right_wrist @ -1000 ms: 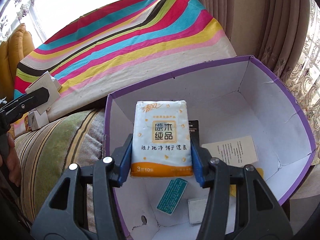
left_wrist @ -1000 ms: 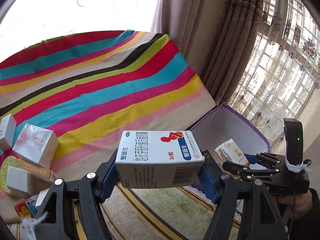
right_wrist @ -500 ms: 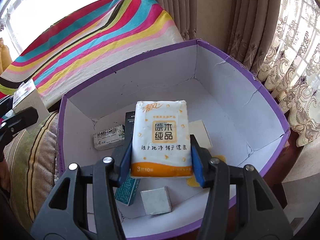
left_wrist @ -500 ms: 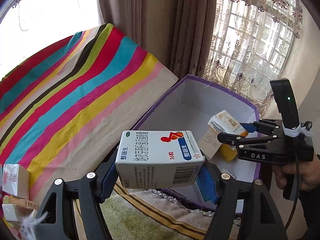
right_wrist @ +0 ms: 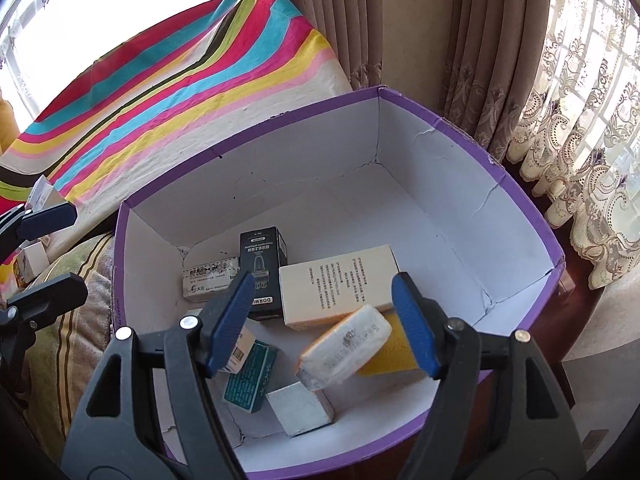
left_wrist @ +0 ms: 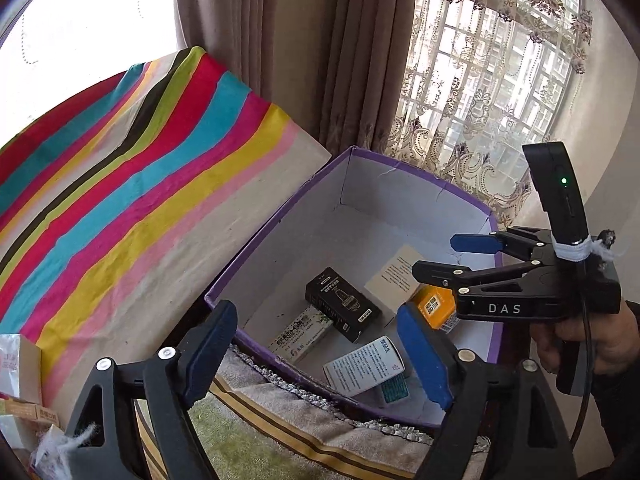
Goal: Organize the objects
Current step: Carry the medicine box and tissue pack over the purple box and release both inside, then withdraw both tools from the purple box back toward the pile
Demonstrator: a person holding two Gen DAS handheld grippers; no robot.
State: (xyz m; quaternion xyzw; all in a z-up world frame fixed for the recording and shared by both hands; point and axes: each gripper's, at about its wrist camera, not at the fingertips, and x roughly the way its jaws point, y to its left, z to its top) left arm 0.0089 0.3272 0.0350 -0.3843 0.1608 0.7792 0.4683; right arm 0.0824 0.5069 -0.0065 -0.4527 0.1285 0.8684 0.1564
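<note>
A purple cardboard box (right_wrist: 472,148) with a white inside holds several small packages. My right gripper (right_wrist: 324,324) is open and empty above it; the tissue pack (right_wrist: 344,344) lies tilted inside just below its jaws. My left gripper (left_wrist: 316,352) is open and empty over the box's near rim (left_wrist: 256,236); the white medicine box (left_wrist: 362,366) lies inside below it. A black box (right_wrist: 262,264) and a cream box (right_wrist: 340,284) also lie inside. The right gripper shows in the left wrist view (left_wrist: 444,254); the left gripper shows at the left edge of the right wrist view (right_wrist: 52,252).
A striped cloth (left_wrist: 132,184) covers the surface left of the box, with more small boxes (left_wrist: 20,364) at its lower left. A green-and-tan cushion (left_wrist: 280,440) lies under the box's near side. Curtains (right_wrist: 520,40) hang behind and to the right.
Both grippers have opened. The tissue pack dropped from the right gripper and the white medicine box dropped from the left gripper into the purple box.
</note>
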